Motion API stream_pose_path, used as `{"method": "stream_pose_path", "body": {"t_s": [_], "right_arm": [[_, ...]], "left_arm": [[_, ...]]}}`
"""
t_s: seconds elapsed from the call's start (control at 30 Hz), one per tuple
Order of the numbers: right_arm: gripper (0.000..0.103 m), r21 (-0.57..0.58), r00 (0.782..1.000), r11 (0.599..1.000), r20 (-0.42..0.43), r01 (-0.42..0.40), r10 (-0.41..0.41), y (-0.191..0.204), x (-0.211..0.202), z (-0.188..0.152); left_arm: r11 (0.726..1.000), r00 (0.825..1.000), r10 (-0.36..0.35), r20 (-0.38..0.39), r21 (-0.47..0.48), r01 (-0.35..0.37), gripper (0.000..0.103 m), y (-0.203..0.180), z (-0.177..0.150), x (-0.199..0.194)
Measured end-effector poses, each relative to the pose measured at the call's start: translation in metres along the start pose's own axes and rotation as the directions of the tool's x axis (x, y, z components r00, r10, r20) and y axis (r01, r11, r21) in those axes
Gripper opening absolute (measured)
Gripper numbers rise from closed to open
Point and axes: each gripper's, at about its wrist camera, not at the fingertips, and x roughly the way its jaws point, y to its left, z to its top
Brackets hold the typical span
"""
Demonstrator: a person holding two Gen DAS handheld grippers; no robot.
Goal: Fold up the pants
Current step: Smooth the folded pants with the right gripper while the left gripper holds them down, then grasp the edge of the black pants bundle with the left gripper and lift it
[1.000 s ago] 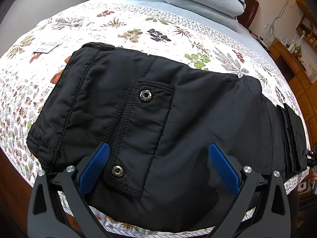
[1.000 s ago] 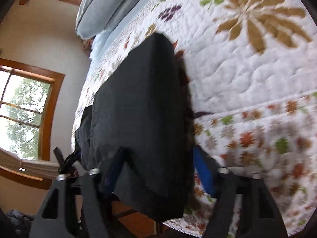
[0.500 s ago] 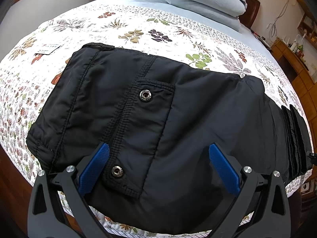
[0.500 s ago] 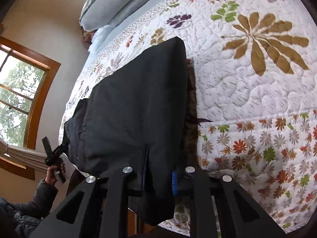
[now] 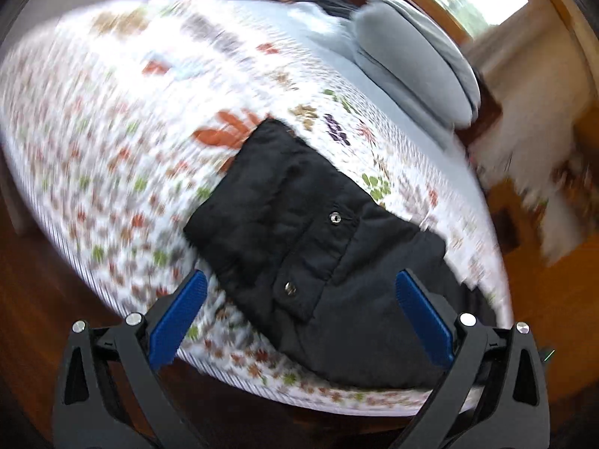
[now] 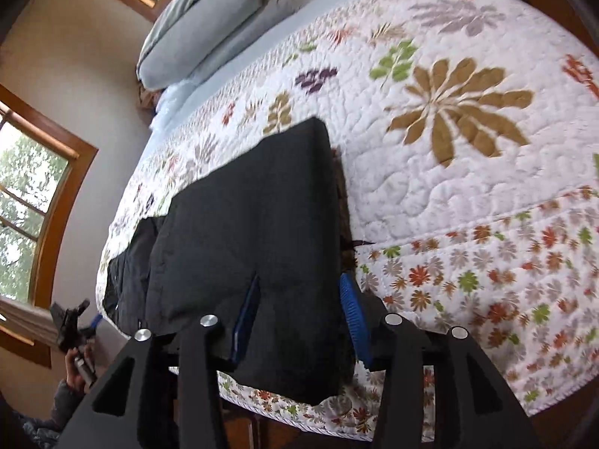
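Observation:
Folded black pants (image 5: 299, 224) with two metal snaps lie near the front edge of the flowered quilt (image 5: 112, 142). My left gripper (image 5: 299, 299) hovers back from them, open wide, with nothing between its blue pads (image 5: 179, 314); this view is blurred by motion. In the right wrist view the pants (image 6: 243, 232) stretch away to the left. My right gripper (image 6: 299, 299) straddles their near end, its jaws opening. The fabric still sits between its pads (image 6: 352, 318), which stand apart. The left gripper (image 6: 71, 321) shows at the lower left, held by a person's hand (image 6: 80, 366).
Grey pillows (image 6: 194, 37) lie at the head of the bed. A wood-framed window (image 6: 37, 187) is on the wall beyond the pants. Dark wooden floor (image 5: 37, 299) lies below the quilt's edge. The quilt (image 6: 468, 187) is bare to the right of the pants.
The left gripper pulled back from the pants and rolled, staying open. The right gripper pinched the pants' end half a second ago; its jaws have since parted and it rose a little.

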Motion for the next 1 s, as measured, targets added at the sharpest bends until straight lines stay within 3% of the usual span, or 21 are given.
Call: {"method": "stream_pose_path", "body": {"t_s": [0.1,0.17,0.5,0.67,0.83,1.0], "right_arm": [[0.047,0.019,0.999,1.0,0.034,-0.018,0.017,0.001,-0.01,-0.005],[0.053,0.019,0.999,1.0,0.04,-0.021,0.02,0.005,-0.014,-0.008],[0.057,-0.013,0.999,1.0,0.044,-0.012,0.013,0.025,-0.013,-0.015],[0.057,-0.05,0.997,0.999,0.073,0.001,0.003,0.04,-0.022,-0.011],[0.06,-0.085,0.994,0.996,0.106,-0.025,0.034,0.057,-0.033,-0.008],[0.062,-0.112,0.994,0.993,0.1,-0.028,0.04,0.067,-0.031,-0.009]], "left_arm": [[0.983,0.996,-0.085,-0.004,-0.161,0.083,0.1,0.022,-0.002,0.006],[0.97,0.99,-0.137,-0.014,-0.207,0.131,0.099,0.027,-0.005,0.013],[0.948,0.989,-0.139,-0.054,-0.297,0.118,0.099,0.041,-0.009,0.04],[0.919,0.979,-0.192,-0.073,-0.364,0.153,0.099,0.051,-0.009,0.059],[0.92,0.972,-0.219,-0.088,-0.349,0.175,0.099,0.04,-0.005,0.077],[0.883,0.96,-0.274,-0.051,-0.408,0.231,0.098,0.047,-0.008,0.078]]}}
